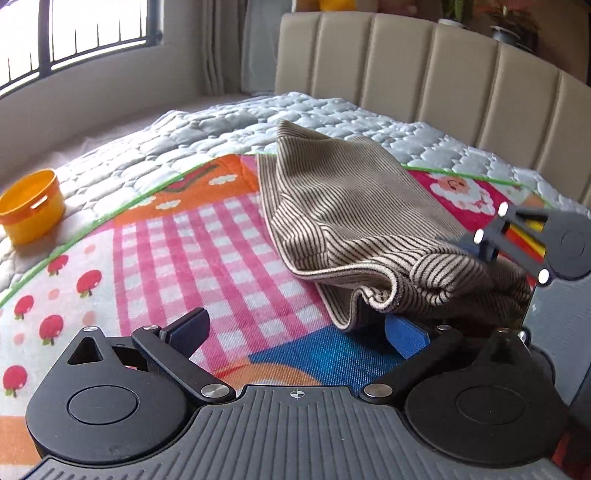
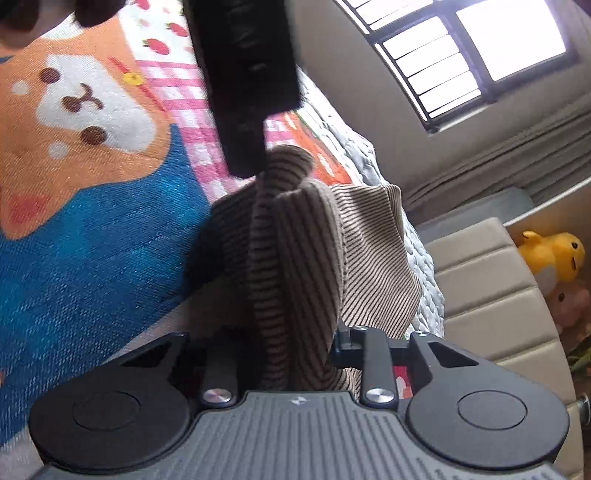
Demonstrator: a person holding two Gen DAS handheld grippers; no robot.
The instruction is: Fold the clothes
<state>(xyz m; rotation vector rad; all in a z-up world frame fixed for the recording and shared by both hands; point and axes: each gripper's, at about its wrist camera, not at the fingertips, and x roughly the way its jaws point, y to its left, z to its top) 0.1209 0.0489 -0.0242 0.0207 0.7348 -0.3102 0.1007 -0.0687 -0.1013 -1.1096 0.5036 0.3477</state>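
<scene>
Left wrist view, nearest first: the left tongs (image 1: 295,330) stand spread wide apart and grasp nothing. The left finger (image 1: 190,328) rests over the pink checked part of the printed mat (image 1: 207,251). The right finger's blue pad (image 1: 404,336) lies just under the near hem of the striped garment (image 1: 354,221); whether it touches the cloth cannot be told.

The striped garment, beige with thin dark stripes, lies on the printed mat, right of centre. Its near edge is bunched into folds. Its far part rises into a peak.

The right tongs (image 1: 480,245) appear at the right edge of this view, at the garment's right side, partly buried in the cloth.

Right wrist view: the right tongs (image 2: 291,354) are clenched on a gathered ridge of the striped garment (image 2: 295,266), which runs up between the two fingers. A dark, blurred object (image 2: 243,74) hangs above the cloth; its identity cannot be told.

Farther out, an orange cup (image 1: 33,206) stands on the quilted bedcover (image 1: 221,125), left of the mat and well apart from the garment. Beyond stands the padded headboard (image 1: 424,70). A window (image 1: 74,29) is at far left. A yellow plush toy (image 2: 554,254) sits behind the headboard.
</scene>
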